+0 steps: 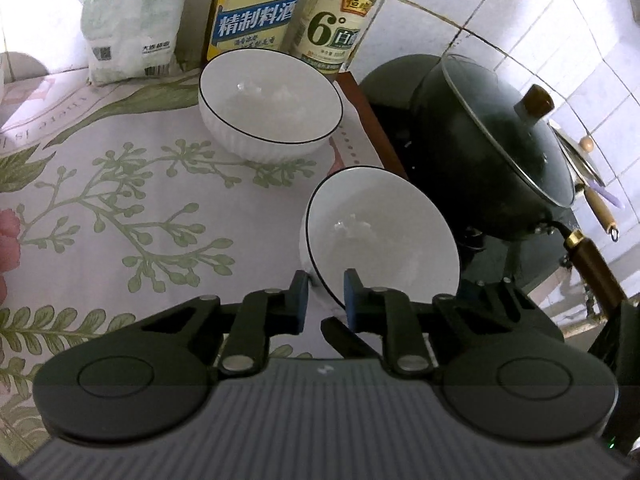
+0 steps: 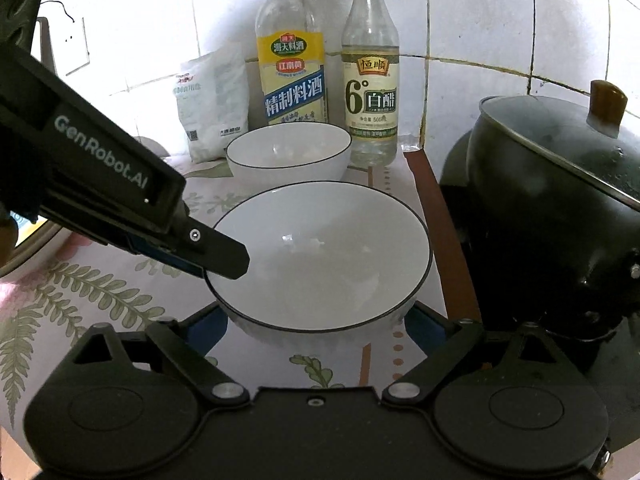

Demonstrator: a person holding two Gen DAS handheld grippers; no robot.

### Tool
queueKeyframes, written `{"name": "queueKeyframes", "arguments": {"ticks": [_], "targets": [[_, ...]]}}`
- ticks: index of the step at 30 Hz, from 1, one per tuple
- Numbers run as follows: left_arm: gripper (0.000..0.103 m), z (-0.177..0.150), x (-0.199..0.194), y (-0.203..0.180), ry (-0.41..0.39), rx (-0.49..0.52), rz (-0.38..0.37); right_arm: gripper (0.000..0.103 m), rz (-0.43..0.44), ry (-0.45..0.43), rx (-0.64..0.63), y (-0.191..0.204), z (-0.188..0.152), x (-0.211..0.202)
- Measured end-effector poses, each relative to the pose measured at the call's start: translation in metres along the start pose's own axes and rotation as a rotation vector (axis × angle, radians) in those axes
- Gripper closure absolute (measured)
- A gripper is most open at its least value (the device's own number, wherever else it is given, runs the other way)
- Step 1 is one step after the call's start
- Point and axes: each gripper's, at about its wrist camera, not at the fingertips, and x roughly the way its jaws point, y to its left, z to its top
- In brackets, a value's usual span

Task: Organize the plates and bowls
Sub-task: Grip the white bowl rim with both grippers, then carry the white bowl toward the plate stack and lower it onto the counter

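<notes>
- The left tool [image 1: 326,296] is clenched on the near rim of the near bowl [image 1: 380,232]: one pad sits inside the rim, the other outside against the ribbed wall.
- The same grip shows in the right wrist view, where the left tool [image 2: 218,262] comes in from the left and bites the near bowl's [image 2: 320,256] left rim.
- The right tool [image 2: 316,326] stands released, its blue pads wide to either side of the bowl's base; I cannot tell whether they touch the wall.
- The near bowl is straight ahead of both tools, close in, and looks tipped in the left view; whether its base rests on the tabletop [image 1: 120,184] I cannot tell.
- The far bowl [image 1: 270,104] sits beyond it, upright on the tabletop, just in front of two bottles [image 2: 294,60] and a white bag [image 2: 214,104].
- Risks, as I judge them:
  - A one-sided pinch on a smooth glazed rim can slip, so the bowl may swing or drop when lifted.
  - The lidded wok [image 1: 500,140] sits close on the right of the bowl; a swing that way would knock it.
  - Carrying the bowl forward to nest it in the far bowl brings the tool near the bottles, which could topple.
  - Setting it down tilted could chip the rims.
</notes>
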Motion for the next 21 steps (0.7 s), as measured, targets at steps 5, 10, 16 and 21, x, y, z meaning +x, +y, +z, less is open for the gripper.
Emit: {"name": "queueKeyframes", "arguments": {"ticks": [5, 10, 16, 21], "targets": [[0.087, -0.001, -0.003, -0.003, -0.012, 0.021, 0.013, 0.005, -0.012, -0.008, 0.035, 0.002, -0.001, -0.002], [0.087, -0.005, -0.018, -0.002, -0.026, 0.048, 0.011, 0.005, -0.012, -0.017, 0.058, 0.011, 0.000, -0.011], [0.087, -0.013, -0.054, 0.009, -0.031, 0.038, 0.027, 0.005, 0.011, -0.031, 0.028, 0.038, 0.004, -0.027], [0.087, -0.020, -0.086, 0.025, -0.055, 0.006, 0.052, 0.005, 0.021, -0.050, -0.037, 0.072, 0.009, -0.039]]}}
